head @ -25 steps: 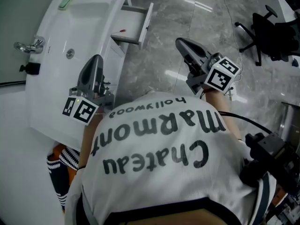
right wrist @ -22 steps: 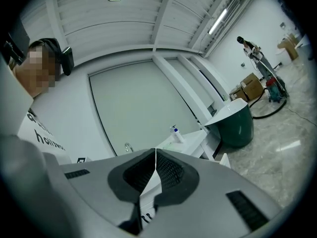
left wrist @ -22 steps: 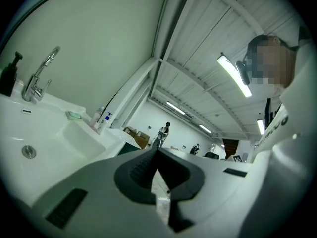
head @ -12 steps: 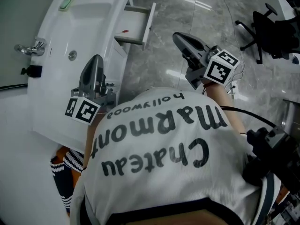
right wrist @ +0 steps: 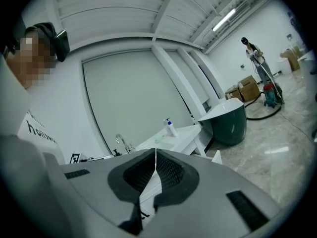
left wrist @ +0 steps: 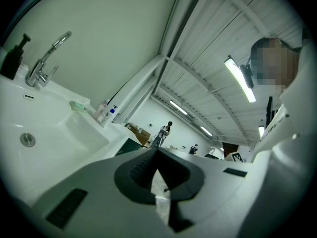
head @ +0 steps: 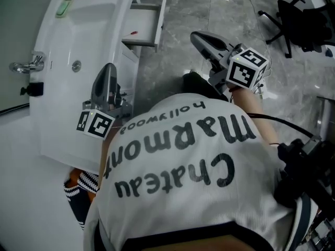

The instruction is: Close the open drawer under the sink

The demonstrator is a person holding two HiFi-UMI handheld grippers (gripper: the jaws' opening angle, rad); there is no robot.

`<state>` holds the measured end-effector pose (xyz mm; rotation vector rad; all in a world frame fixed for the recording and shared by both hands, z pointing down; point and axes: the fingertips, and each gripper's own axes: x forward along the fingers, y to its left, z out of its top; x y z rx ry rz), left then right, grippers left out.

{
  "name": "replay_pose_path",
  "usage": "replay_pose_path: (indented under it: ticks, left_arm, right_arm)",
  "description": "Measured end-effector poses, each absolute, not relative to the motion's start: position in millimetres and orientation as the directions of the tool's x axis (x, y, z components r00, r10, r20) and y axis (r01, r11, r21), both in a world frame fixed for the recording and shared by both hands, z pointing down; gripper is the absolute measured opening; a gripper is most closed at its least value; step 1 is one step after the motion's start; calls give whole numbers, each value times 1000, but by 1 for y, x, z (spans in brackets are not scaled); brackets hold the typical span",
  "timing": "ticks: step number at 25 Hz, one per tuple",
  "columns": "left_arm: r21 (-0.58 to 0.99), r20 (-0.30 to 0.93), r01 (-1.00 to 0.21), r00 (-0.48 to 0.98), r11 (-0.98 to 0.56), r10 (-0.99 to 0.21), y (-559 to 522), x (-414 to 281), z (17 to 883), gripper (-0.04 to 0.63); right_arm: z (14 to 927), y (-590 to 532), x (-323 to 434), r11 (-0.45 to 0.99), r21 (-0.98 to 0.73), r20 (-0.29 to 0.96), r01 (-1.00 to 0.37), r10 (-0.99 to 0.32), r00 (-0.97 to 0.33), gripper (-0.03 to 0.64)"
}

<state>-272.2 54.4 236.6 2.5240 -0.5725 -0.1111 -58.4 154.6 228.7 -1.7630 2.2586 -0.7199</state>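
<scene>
Drawer (head: 145, 26) under the sink (head: 62, 95) still stands pulled out, its front panel well clear of the cabinet face, so the task is not yet done: no contact made, and the whole push is left. A small reddish thing lies inside the drawer, too small to identify. Left gripper (head: 108, 67) has its jaws pressed together on nothing. It is held about level over the sink's front edge and points along the counter toward the drawer end. Right gripper (head: 195, 36) has its jaws likewise together and empty. It hangs over the bare floor (head: 178, 72) beside the cabinet, tipped slightly down, nearer the drawer than the left one but well apart from the front panel. Judgement: the right gripper is the better placed to press the panel. The person's shirt (head: 178, 161) fills the lower head view, which suggests a forward bend.
</scene>
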Motion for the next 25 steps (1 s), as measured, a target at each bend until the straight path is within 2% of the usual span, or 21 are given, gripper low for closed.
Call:
replay_pose_path:
  ticks: [4,14,25]
  left_arm:
    - [522,72,-380,912,-764,-405,55,-267,244,8]
    - [493,114,-434,892,-754,-438,33,-241,253,8]
    - [504,144,-538,824,-676,-548,-20,-179,253,9]
  right_arm:
    - [235,148,-54,161,-556,128,-815,-953,-276,14]
    - [246,108,-25,197,-561,116,-804,-943,-312,14]
    - [256,33,41,283,-591,135,-756,-889,-438,14]
